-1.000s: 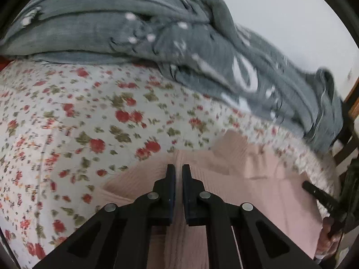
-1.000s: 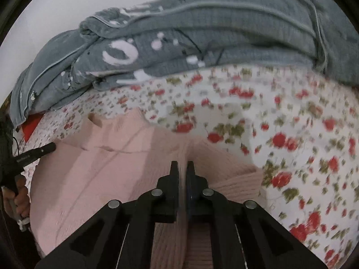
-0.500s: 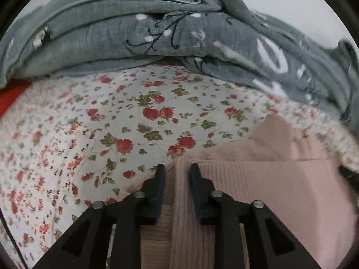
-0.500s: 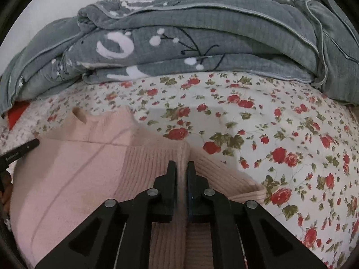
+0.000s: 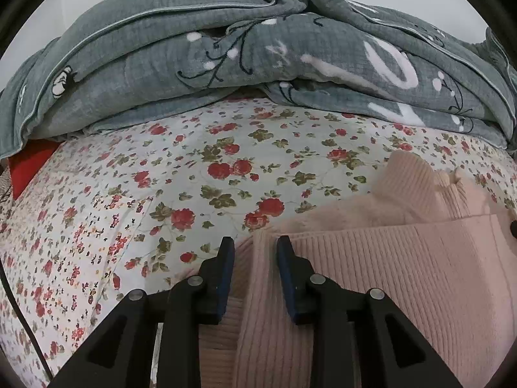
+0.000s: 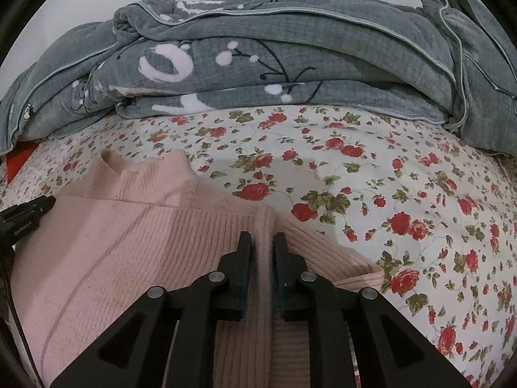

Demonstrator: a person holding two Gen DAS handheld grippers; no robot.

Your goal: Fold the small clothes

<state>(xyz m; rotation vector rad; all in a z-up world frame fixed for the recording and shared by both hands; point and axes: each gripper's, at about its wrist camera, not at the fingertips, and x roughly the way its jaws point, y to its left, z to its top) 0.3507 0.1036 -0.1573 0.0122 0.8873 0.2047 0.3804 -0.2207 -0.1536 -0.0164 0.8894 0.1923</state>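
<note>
A pink sweater (image 5: 404,274) lies partly folded on a flowered bedsheet (image 5: 145,194), in front of a bunched gray blanket (image 6: 290,55). The left gripper (image 5: 252,245) and right gripper (image 6: 261,239) each straddle a raised sweater fold, jaws apart.
</note>
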